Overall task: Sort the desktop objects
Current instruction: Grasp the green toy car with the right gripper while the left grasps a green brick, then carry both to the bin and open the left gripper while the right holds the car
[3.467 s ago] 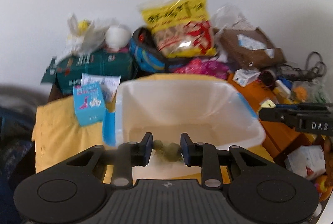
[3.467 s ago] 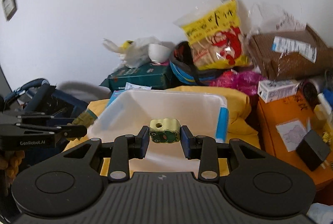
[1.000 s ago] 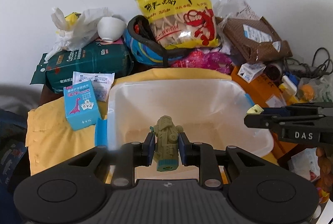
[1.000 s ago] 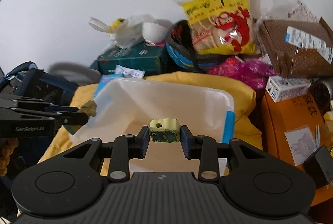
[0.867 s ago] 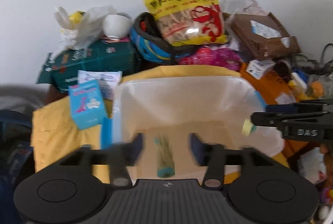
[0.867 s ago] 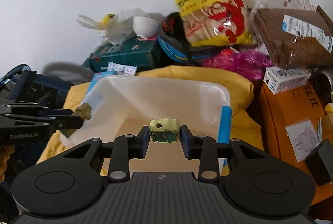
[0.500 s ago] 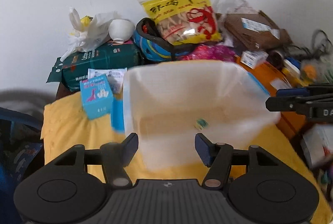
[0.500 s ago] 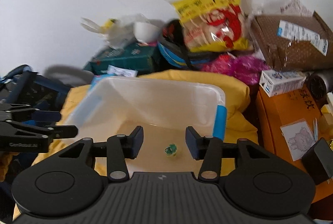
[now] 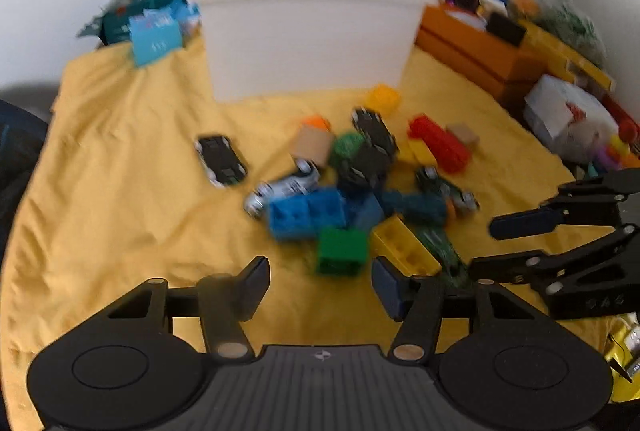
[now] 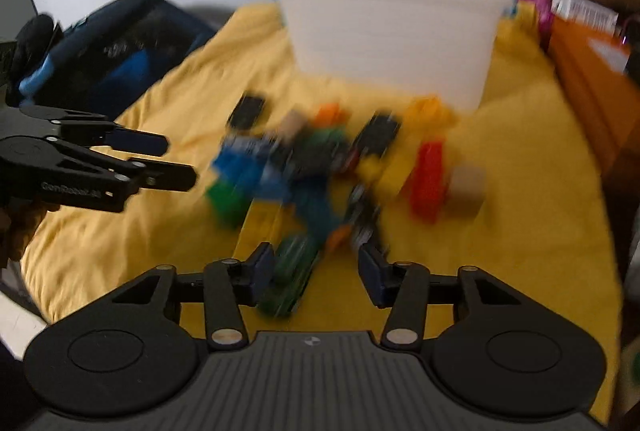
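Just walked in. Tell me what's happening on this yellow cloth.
A person is sorting toys with two handheld grippers. Both the left gripper and the right gripper are open and hold nothing, low over a pile of building blocks and toy cars on the yellow cloth. The white plastic bin stands behind the pile.

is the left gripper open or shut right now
Open. In the left wrist view the left gripper has its jaws spread wide with only yellow cloth and a green block showing between them; nothing is held.
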{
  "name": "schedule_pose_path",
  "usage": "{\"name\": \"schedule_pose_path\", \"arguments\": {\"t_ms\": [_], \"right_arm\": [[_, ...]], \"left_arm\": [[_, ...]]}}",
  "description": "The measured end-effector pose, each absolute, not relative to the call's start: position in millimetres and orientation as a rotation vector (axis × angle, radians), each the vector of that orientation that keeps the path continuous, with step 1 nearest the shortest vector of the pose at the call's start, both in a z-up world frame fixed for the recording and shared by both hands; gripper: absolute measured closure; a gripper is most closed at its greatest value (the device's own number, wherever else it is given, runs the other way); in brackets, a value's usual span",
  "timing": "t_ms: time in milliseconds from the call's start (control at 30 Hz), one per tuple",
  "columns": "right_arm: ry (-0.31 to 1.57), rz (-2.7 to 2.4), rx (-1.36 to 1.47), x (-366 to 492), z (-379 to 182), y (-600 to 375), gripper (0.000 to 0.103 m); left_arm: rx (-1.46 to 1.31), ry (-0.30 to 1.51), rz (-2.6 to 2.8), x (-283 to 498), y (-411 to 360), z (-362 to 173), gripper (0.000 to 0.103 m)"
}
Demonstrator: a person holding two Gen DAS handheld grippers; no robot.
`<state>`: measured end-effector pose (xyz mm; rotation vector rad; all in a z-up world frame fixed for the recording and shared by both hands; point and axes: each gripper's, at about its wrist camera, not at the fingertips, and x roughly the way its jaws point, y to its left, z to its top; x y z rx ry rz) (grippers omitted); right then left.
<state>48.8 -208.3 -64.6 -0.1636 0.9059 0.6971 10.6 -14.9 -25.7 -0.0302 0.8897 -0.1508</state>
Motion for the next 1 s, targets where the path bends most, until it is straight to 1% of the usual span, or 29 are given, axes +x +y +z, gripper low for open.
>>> {"name": "schedule_pose_path", "arguments": {"t_ms": [133, 233, 300, 333, 400, 433, 533, 600, 800, 1000], "right_arm": [[0.922, 0.692, -0.19, 42, -78, -195, 0.054], [0.933, 0.684, -0.198, 44, -86, -189, 0.055], [0.936, 0.676, -0.19, 41, -92, -189, 0.054], [0.937, 0.678, -0.184, 42, -93, -187, 0.055], [0.928, 0.674, -0.19, 42, -95, -182, 0.055], [0.929, 0.671, -0.189, 43, -96, -180, 0.055], [0.94, 0.667, -0.176, 45, -98, -176, 0.058], [0.936, 0.667, -0.189, 46, -101, -175, 0.063], [0.932, 0.676, -0.153, 47, -95, -189, 0.072], [0.886, 0.667, -0.153, 43, -78, -205, 0.072]], "left_arm": [[0.016, 0.9, -0.171, 14, -27, -37, 0.043], [-0.001, 0.894, -0.165, 20, -28, -39, 0.043], [0.001, 0.895, -0.17, 23, -32, -43, 0.045], [0.008, 0.896, -0.177, 25, -33, -44, 0.048], [0.012, 0.916, -0.195, 27, -34, -50, 0.064], [0.003, 0.922, -0.198, 28, -33, -51, 0.069], [0.001, 0.91, -0.196, 25, -30, -51, 0.069], [0.004, 0.906, -0.196, 22, -28, -50, 0.069], [-0.023, 0.861, -0.172, 18, -18, -33, 0.069], [-0.002, 0.847, -0.176, 13, -14, -25, 0.069]]}}
